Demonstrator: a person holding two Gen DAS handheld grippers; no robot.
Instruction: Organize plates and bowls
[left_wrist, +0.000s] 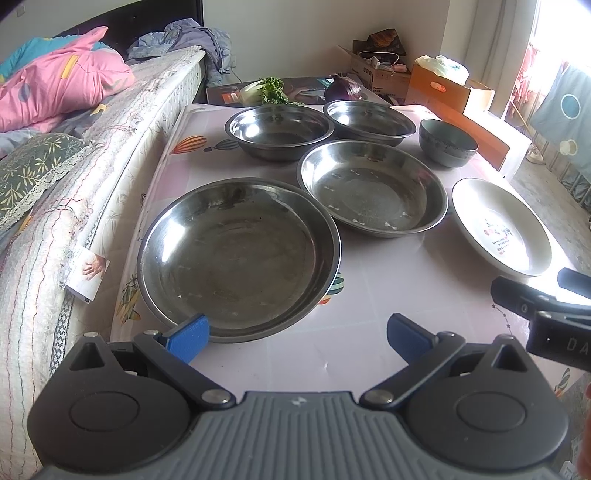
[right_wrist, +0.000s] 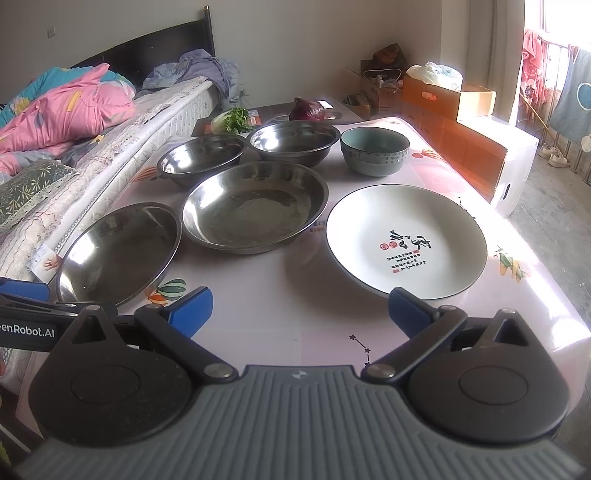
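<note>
Above table (right_wrist: 295, 314), both grippers wide, empty

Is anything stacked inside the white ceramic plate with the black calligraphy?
No, in the right wrist view the white ceramic plate lies alone on the patterned tablecloth, with only its printed calligraphy showing inside.

Strong daylight is admitted from the window (right_wrist: 546, 40) on the right, so the table (right_wrist: 436, 173) is washed out there and the white plate (left_wrist: 498, 225) is overexposed in the left wrist view. Soft reflections are seen in the steel bowls (right_wrist: 255, 206). Straight lines are bent by the fisheye lens and the corners are darkened.
</note>
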